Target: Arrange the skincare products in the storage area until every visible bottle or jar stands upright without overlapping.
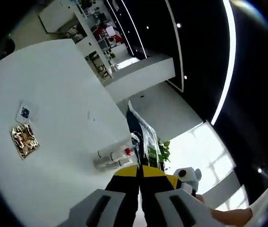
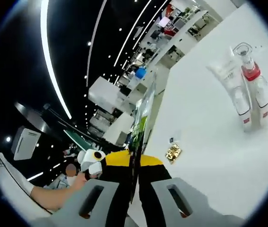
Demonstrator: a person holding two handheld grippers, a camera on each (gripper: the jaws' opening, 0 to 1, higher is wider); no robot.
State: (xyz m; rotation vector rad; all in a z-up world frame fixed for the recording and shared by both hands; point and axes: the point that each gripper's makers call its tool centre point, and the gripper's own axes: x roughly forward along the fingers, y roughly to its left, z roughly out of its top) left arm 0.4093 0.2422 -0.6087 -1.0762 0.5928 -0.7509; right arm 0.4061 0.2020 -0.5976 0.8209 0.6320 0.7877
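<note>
A: On the white surface (image 1: 63, 94) we log a gold packet (image 1: 24, 140) left, the skincare tubes (image 1: 112, 157) lying right.

B: Both tongs (image 1: 139, 198) look pressed narrow, gripping, probably, a thin sachet (image 2: 141, 123). Risk: we sweep the tubes off the edge.

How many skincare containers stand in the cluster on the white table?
3: a white tube, a red-collared pump bottle beside it, and a white bottle in front. More may be hidden behind them.
</note>
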